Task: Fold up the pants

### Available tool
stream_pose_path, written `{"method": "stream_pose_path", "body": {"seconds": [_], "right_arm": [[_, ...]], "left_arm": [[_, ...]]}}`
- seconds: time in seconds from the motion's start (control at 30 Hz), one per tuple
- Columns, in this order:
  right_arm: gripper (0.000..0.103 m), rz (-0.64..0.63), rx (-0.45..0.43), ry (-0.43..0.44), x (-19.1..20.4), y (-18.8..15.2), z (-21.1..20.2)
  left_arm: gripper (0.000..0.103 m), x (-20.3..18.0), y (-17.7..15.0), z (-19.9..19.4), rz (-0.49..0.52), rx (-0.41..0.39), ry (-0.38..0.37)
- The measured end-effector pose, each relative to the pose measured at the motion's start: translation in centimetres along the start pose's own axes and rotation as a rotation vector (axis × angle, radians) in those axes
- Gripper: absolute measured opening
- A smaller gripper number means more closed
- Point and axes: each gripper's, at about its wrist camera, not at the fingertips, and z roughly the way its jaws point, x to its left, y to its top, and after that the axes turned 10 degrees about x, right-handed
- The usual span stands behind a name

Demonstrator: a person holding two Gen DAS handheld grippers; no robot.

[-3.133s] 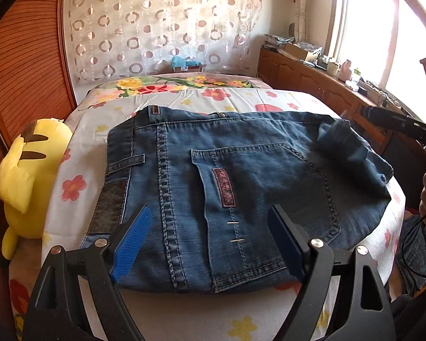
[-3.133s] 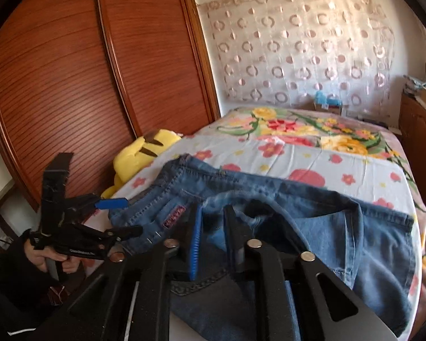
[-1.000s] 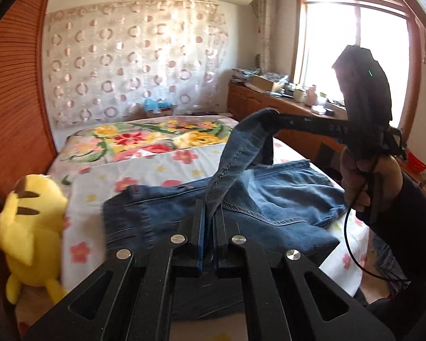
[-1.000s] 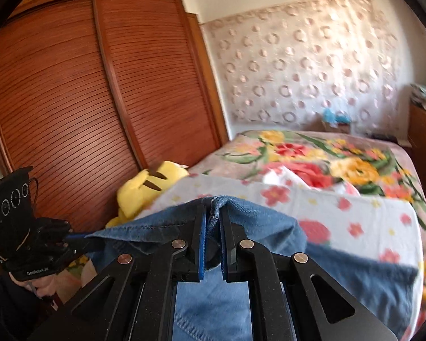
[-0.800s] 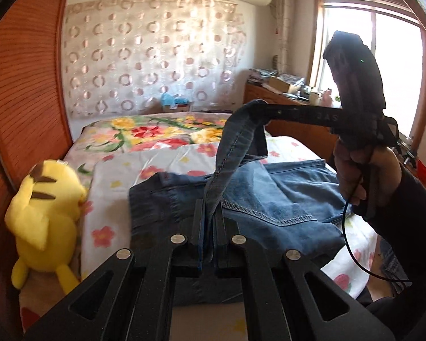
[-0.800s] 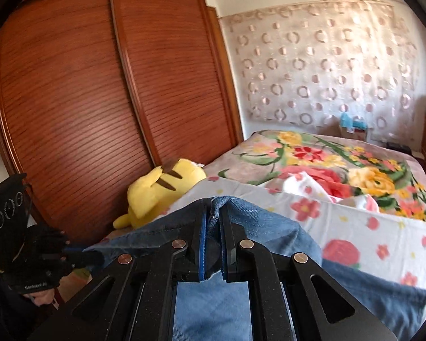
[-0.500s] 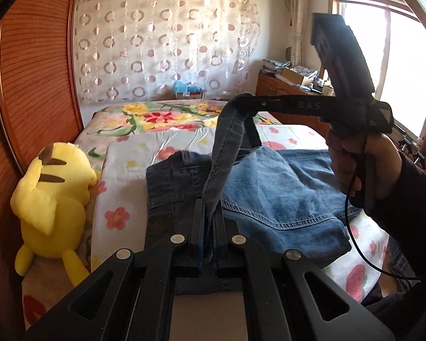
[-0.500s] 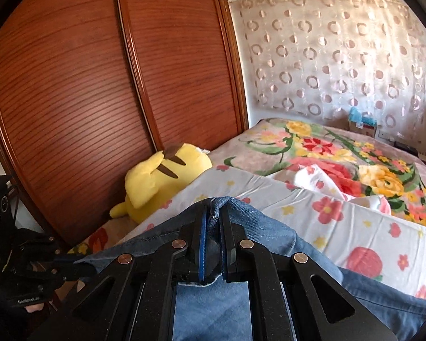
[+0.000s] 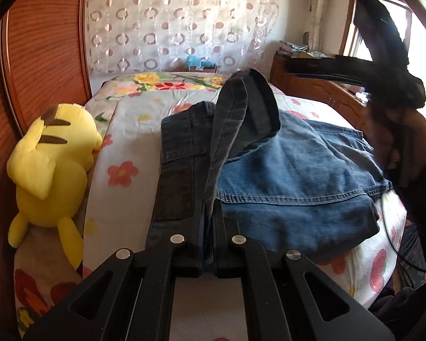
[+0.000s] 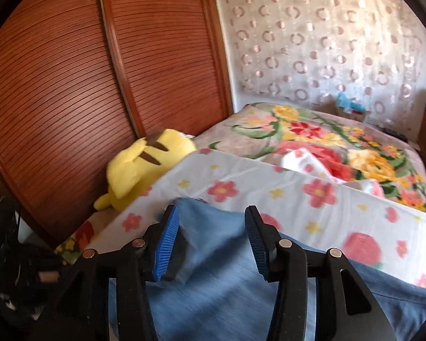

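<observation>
Blue denim pants (image 9: 284, 176) lie on the flowered bed, with one layer folded over toward the left. My left gripper (image 9: 209, 213) is shut on the near edge of that folded layer, which rises in a raised flap (image 9: 241, 108). My right gripper (image 10: 211, 227) is open just above the pants (image 10: 213, 284), with the cloth below and between its blue pads (image 10: 167, 241). In the left wrist view the right gripper's black body (image 9: 355, 68) and the hand holding it sit at the right, above the pants.
A yellow plush toy (image 9: 48, 164) lies at the bed's left edge against the wooden wardrobe doors (image 10: 99, 71). A flowered sheet (image 10: 312, 193) covers the bed. A wooden cabinet (image 9: 312, 88) stands along the right under the window.
My right gripper has opened and let go of the denim edge it carried over. The folded layer has dropped lower over the pants. My left gripper stays shut on the cloth.
</observation>
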Motion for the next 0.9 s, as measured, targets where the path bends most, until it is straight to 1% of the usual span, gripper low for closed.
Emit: {"method": "stream_pose_path", "body": {"seconds": [0.17,0.27,0.4,0.6,0.7,0.8,0.87,0.9], "right_arm": [[0.050,0.024,-0.027,-0.062,-2.0,-3.7,-4.8],[0.050,0.032,-0.026,-0.109,-2.5,-6.6,-7.5],[0.050,0.065,-0.007,-0.156,-3.0,-10.2,-9.7],[0.050,0.122,0.015,-0.179,-2.3,-13.7,-10.1],[0.050,0.142,0.028,-0.178,-1.5,-14.6,-9.5],[0.050,0.146,0.045,-0.183,-0.2,-15.3,-9.3],[0.050,0.129,0.038,-0.211,0.5,-15.2,-9.1],[0.050,0.120,0.039,-0.219,1.0,-15.3,-9.1]], "left_arm": [[0.005,0.3,-0.5,0.9,-0.010,0.020,0.004],[0.005,0.3,-0.7,1.2,-0.019,0.026,0.006],[0.005,0.4,-0.7,1.4,-0.027,0.031,0.012],[0.005,0.4,-0.8,1.3,-0.037,0.031,0.013],[0.006,0.4,-0.8,1.0,-0.040,0.026,0.013],[0.006,0.5,-0.9,0.6,-0.040,0.020,0.046],[0.012,0.6,-0.9,0.2,-0.040,0.006,0.041],[0.021,0.6,-0.8,0.0,-0.040,-0.004,0.037]]}}
